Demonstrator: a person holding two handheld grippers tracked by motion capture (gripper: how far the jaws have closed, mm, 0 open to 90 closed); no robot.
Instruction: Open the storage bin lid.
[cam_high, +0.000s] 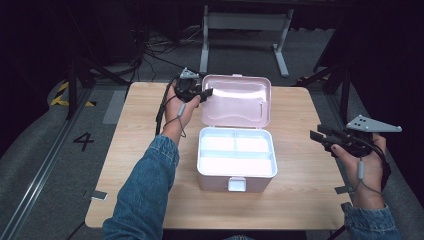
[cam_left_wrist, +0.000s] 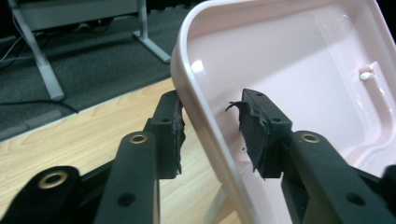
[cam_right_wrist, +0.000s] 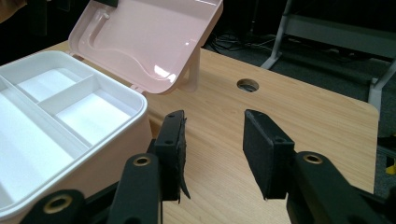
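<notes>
We judge opening done: pink storage box (cam_high: 235, 167) sits mid-bench, lid (cam_high: 239, 100) upright, tray empty. Left gripper (cam_left_wrist: 212, 133) fingers straddle the lid rim, apparently unclamped; right gripper (cam_right_wrist: 212, 149) released, beside box.

pink box (cam_high: 235, 170) (lid (cam_high: 239, 100) raised) mid-table

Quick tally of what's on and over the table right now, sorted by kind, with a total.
Pink storage box, lid open: 1
White compartment tray inside the box: 1
Hand-held grippers: 2, the left gripper straddling the lid's edge, the right gripper open beside the box
Total: 4
</notes>
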